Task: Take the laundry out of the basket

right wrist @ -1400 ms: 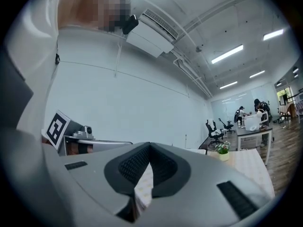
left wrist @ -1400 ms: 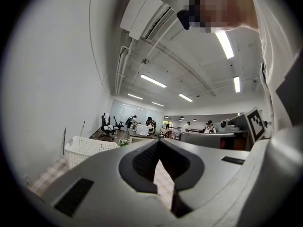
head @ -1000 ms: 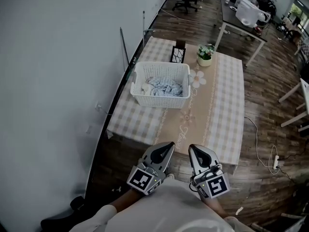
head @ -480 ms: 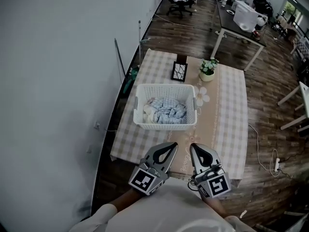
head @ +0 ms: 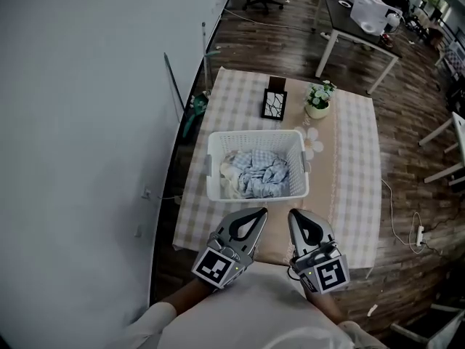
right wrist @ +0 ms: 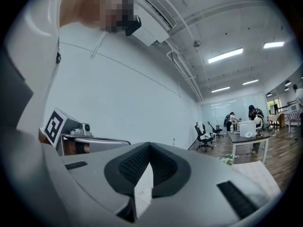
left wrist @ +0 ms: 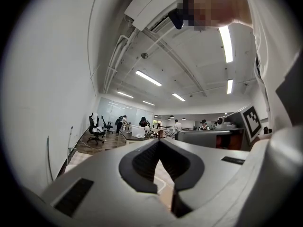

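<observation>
Checked-cloth table (head: pixel 356 166) on a dark plank floor (head: pixel 283 46), with a white wall (head: pixel 87 122) at its 9 o'clock.
The white lattice plastic basket (head: pixel 254 132) holds crumpled blue-and-white laundry (head: pixel 261 171); a small black picture frame (head: pixel 275 104) and a potted plant (head: pixel 318 100) stand at its 12 to 1 o'clock. The left gripper (head: pixel 258 214) and right gripper (head: pixel 296 217) are both pressed together and empty at the table's 6 o'clock edge. The basket now sits closer to them than a second ago.

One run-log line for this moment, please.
left gripper: shut, empty | right gripper: shut, empty | laundry: in basket, untouched | basket: on table, ahead of grippers
</observation>
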`<state>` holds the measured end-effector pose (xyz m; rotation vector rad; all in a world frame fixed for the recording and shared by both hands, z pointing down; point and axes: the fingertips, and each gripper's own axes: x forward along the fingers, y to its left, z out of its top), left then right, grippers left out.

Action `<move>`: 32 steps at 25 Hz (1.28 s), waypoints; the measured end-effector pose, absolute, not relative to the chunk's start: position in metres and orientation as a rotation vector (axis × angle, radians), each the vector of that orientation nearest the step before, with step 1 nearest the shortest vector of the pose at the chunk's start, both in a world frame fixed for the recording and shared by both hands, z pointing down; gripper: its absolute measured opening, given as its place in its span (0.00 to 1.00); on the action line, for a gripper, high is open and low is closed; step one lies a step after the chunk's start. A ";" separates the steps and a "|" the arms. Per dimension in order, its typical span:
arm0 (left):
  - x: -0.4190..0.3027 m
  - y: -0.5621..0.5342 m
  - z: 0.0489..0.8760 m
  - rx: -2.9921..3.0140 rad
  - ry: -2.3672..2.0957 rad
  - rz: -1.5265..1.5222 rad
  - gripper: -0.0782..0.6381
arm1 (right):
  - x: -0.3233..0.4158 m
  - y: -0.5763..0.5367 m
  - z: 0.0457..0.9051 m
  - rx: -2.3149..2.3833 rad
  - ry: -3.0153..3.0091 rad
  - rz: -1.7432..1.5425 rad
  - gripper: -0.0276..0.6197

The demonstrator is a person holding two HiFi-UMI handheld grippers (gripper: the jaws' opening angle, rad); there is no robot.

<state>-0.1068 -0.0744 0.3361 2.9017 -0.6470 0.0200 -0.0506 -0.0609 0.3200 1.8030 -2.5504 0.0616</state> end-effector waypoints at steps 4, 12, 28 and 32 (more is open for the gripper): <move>-0.106 -0.081 0.335 2.906 -0.622 0.055 0.12 | -0.050 -0.064 0.326 1.734 -2.517 0.055 0.06; -0.100 -0.104 0.350 2.924 -0.554 0.147 0.12 | -0.043 -0.093 0.329 1.728 -2.510 0.026 0.06; -0.064 -0.202 0.457 3.300 0.150 1.263 0.47 | -0.040 -0.209 0.435 0.972 -2.217 -0.025 0.40; -0.060 -0.221 0.524 3.149 0.304 1.542 0.48 | -0.045 -0.231 0.502 0.716 -2.094 0.026 0.49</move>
